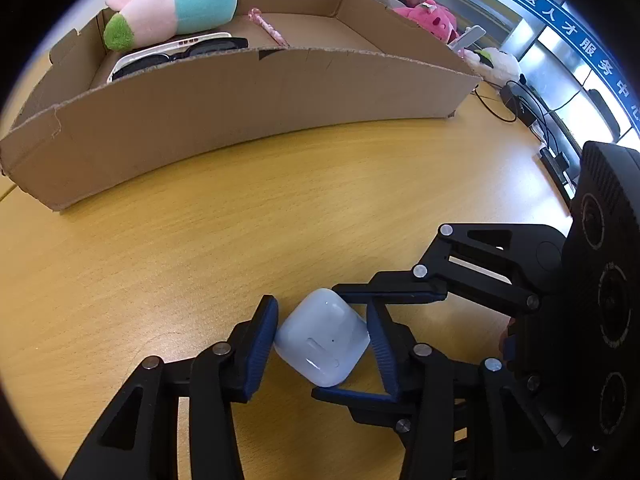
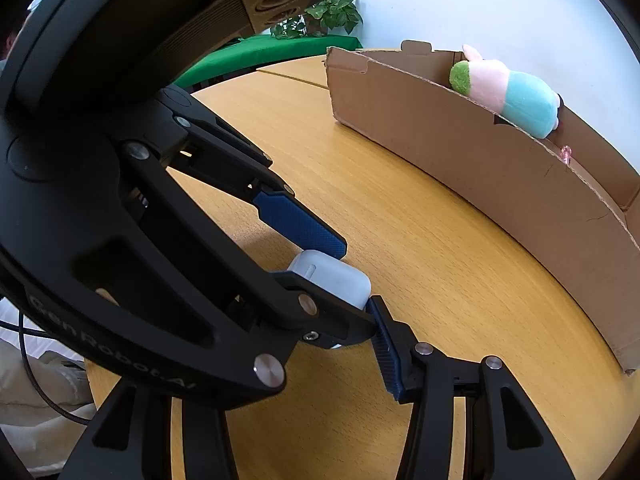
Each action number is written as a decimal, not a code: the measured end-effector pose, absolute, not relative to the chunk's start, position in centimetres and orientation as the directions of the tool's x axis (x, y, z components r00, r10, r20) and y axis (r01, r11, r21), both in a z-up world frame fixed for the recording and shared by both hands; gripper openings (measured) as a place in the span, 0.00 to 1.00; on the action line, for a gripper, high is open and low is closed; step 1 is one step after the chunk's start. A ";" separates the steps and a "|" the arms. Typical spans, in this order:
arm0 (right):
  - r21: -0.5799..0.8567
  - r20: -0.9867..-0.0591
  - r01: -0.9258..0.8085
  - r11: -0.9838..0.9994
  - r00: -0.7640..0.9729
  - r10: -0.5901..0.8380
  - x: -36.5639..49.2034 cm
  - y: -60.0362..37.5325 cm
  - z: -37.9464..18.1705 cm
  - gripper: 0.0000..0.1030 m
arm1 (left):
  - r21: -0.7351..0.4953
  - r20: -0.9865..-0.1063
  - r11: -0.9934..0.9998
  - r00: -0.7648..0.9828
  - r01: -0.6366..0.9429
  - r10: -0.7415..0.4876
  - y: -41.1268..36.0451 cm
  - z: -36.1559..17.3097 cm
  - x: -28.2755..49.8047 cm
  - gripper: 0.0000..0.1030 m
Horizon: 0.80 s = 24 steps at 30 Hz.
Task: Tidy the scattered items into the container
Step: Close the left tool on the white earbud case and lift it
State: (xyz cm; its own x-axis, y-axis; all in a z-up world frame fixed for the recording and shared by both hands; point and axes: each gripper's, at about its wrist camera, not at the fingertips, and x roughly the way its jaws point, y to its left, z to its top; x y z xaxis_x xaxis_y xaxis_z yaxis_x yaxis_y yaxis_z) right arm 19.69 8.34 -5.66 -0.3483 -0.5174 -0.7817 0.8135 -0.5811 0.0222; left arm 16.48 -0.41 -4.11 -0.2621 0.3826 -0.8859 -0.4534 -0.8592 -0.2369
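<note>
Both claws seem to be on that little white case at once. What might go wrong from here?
1. The left claw and right claw crowd one smooth, rounded earbud case; their fingers cross, so they might jam or squeeze it out sideways.
2. The cardboard box has a tall near wall between the case and its floor; a low carry might knock it.

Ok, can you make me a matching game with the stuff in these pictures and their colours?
Things:
1. case
2. plush
3. sunglasses
4. pen

Colours:
A. black
B. pink all over
C. white
D. green, pink and blue

Pairs: 1-C, 2-D, 3-A, 4-B
</note>
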 end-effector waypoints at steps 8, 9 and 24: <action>-0.010 -0.765 0.798 -0.603 -0.394 -0.509 18.7 8.5 -4.5 0.51 | -0.218 -0.874 -0.856 -0.296 -0.468 0.385 -0.4 -2.3 16.2 0.26; -0.010 -0.765 0.797 -0.604 -0.395 -0.508 18.6 8.5 -4.5 0.52 | -0.228 -0.873 -0.855 -0.292 -0.466 0.392 -0.5 -2.4 16.2 0.26; -0.001 -0.752 0.786 -0.618 -0.408 -0.518 19.7 9.8 -4.3 0.50 | -0.275 -0.860 -0.846 -0.276 -0.457 0.429 -0.2 -2.0 16.1 0.19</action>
State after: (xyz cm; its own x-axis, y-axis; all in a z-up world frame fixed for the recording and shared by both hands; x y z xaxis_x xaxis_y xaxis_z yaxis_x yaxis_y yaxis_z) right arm 19.65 9.82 -4.26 -0.4081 -0.5182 -0.7516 0.7864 -0.6177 -0.0011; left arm 16.06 -0.18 -1.95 -0.2758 0.4289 -0.8602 -0.4565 -0.8460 -0.2755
